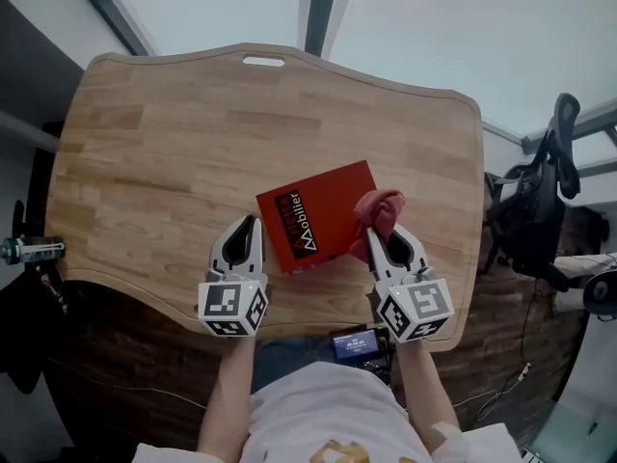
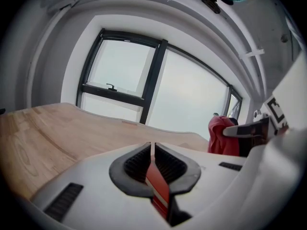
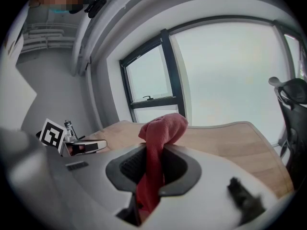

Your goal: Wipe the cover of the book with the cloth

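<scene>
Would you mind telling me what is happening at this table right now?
A person works over a wooden table with a gripper in each hand. The left gripper is shut on the left edge of a red book. The right gripper is shut on a red cloth, bunched at the book's right edge; contact with the cover is unclear.

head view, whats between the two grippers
The red book lies between the left gripper and the right gripper, which holds the cloth; the head view shows it.
</scene>
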The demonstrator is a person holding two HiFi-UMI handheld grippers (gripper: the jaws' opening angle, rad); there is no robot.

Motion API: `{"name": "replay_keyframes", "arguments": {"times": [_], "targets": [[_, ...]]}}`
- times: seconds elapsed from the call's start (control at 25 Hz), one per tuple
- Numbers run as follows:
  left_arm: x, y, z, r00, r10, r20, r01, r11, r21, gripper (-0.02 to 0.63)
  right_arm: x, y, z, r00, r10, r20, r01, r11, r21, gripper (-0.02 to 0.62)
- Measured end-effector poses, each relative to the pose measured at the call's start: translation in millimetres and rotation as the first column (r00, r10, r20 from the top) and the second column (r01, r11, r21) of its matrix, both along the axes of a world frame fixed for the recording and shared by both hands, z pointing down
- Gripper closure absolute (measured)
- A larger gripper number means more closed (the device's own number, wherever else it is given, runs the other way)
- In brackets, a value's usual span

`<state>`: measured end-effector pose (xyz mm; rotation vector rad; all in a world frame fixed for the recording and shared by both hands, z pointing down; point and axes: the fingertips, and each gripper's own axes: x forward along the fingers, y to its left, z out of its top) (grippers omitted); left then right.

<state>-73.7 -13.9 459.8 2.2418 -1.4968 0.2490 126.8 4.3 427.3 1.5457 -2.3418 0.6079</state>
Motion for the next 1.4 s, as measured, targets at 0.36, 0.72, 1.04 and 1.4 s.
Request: {"name": "replay_keyframes", "arguments": {"times": [0.36,0.72,1.04,1.4], "targets": [[11.2,3.0,23.9,0.999,0.031,0.020,-0.030,0.996,-0.087,0.503,15.6,-16.6,14.9,0.999,0.001,-0.044,-0.002,1.000,-0.024,0.522],[5.1,-2.3,49.2,1.000,-0.003,0.020,0.006,0.986,-0.165,0.449,21.8,-39.6,36.0,0.998,-0.019,-0.064,0.015,0.998,-0.066,0.522],[5.8,-7.9,63.2,1.000,-0.016,0.000,0.015,0.978,-0.207,0.446,16.5,-61.5,55.5,0.995,-0.049,-0.086,0.038,0.992,-0.118,0.522],[4.8,-8.3,79.2,0.999,-0.029,-0.032,0.019,0.963,-0.270,0.448,17.9,-79.6,78.0,0.995,-0.048,-0.091,0.030,0.983,-0.182,0.522]]}}
